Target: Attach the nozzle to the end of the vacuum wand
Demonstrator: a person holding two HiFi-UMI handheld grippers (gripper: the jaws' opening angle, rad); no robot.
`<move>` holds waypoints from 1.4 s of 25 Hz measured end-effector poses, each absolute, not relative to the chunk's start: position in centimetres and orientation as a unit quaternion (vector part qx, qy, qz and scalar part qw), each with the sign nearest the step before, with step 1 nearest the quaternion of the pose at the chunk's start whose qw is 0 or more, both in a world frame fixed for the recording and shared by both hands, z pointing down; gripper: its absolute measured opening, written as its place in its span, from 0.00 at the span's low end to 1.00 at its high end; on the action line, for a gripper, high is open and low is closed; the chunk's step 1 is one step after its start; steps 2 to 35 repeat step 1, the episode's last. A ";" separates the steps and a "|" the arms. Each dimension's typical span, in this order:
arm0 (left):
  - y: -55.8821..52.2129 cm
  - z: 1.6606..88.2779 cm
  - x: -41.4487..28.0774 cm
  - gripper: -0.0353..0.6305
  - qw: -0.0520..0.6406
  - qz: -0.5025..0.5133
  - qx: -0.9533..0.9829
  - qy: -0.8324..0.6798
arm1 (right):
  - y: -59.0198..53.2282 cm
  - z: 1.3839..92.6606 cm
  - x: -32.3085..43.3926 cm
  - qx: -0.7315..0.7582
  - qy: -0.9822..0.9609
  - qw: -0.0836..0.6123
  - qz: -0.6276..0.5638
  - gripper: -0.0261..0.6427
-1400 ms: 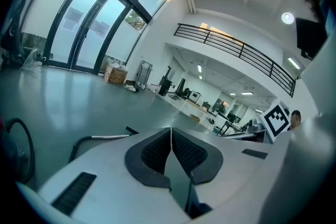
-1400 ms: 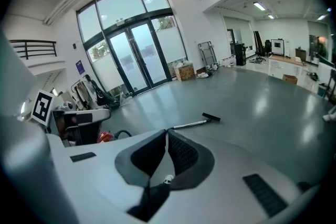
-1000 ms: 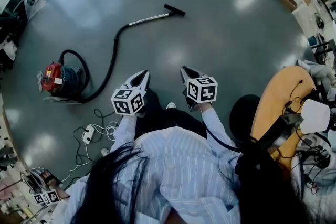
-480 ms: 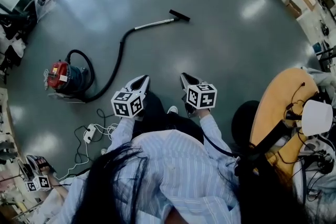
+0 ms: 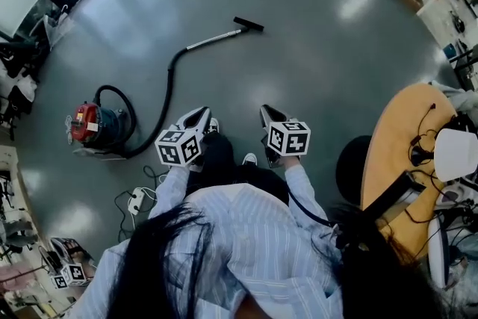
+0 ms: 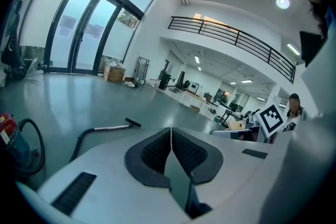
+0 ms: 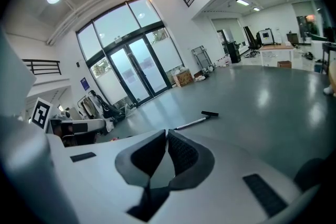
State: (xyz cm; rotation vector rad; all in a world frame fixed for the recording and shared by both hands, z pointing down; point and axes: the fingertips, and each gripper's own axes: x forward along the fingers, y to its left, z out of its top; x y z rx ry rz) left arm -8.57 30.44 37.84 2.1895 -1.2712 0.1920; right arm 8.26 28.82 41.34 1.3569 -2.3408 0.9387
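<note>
Bare grey floor (image 5: 314, 48) lies open up to the vacuum wand (image 5: 213, 38). On the left, a black hose (image 5: 164, 90) curves to the red vacuum cleaner (image 5: 91, 123). A power strip (image 5: 137, 199) with loose cables lies near the feet. A wooden table (image 5: 399, 127) hems in the right.

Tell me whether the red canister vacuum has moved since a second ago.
No. The red canister vacuum keeps its spacing from the white power strip; only the view shifted.

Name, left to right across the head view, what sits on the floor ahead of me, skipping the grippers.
red vacuum canister → white power strip → metal wand → nozzle → wooden table. The black hose is left out, since it spans from the canister to the wand.
</note>
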 end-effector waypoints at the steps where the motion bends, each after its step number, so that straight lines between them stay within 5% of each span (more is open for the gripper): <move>1: 30.3 37.9 -8.4 0.07 0.295 0.076 0.824 -0.478 | 28.6 41.4 8.5 0.470 -0.809 0.139 0.325 0.07; 35: 30.3 37.9 -8.4 0.07 0.295 0.076 0.824 -0.478 | 28.6 41.4 8.5 0.470 -0.809 0.139 0.325 0.07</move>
